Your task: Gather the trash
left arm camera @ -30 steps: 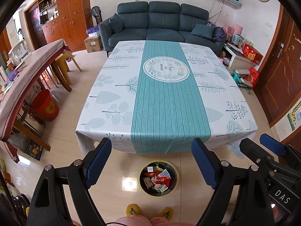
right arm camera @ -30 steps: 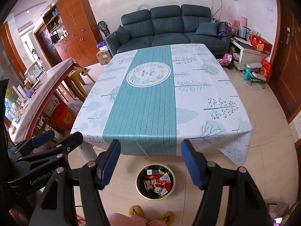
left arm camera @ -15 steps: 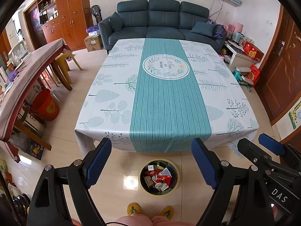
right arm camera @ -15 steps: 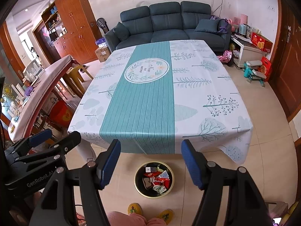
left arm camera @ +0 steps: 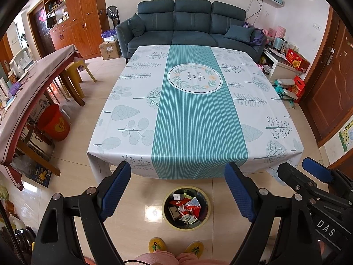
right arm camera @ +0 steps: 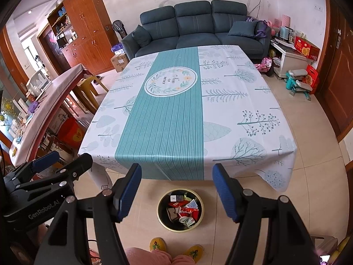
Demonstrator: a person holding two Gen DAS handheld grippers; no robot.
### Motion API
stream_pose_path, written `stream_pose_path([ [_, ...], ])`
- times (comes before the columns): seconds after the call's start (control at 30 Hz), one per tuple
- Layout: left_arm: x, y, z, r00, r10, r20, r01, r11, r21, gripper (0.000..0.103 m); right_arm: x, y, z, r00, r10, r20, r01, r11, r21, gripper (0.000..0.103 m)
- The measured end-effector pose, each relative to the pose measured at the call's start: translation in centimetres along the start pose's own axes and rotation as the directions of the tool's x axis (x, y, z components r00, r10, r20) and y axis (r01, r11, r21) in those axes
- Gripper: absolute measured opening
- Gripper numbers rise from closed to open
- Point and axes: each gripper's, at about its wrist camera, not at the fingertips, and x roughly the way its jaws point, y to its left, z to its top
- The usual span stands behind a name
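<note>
A round bin with a yellow rim (left arm camera: 164,209) (right arm camera: 158,210) stands on the tiled floor just in front of the table. Red and white wrappers (left arm camera: 187,207) (right arm camera: 184,209) and small boxes fill it. The table (left arm camera: 198,121) (right arm camera: 163,121) wears a white cloth with a teal stripe, and nothing lies on it. My left gripper (left arm camera: 176,170) hangs open above the bin with nothing between its blue pads (left arm camera: 114,190). My right gripper (right arm camera: 176,170) is open and empty too, beside the left one. The bin shows through the gap of each.
The person's yellow slippers (left arm camera: 156,245) and pink trouser legs sit right below the bin. A long side table (left arm camera: 33,84) with a red bucket (left arm camera: 55,123) under it stands left. A dark sofa (left arm camera: 189,26) is behind; boxes and toys (left arm camera: 286,88) lie right.
</note>
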Motion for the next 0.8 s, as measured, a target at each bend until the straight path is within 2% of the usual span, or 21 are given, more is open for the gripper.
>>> stream_pose_path([
  [0.8,0.10,0.09,0.00,1.000,0.000,-0.001,0.000,1.000,-0.001,0.086,0.03,0.00,0.04,1.000,-0.001,-0.001,0.001,1.000,0.003,0.067],
])
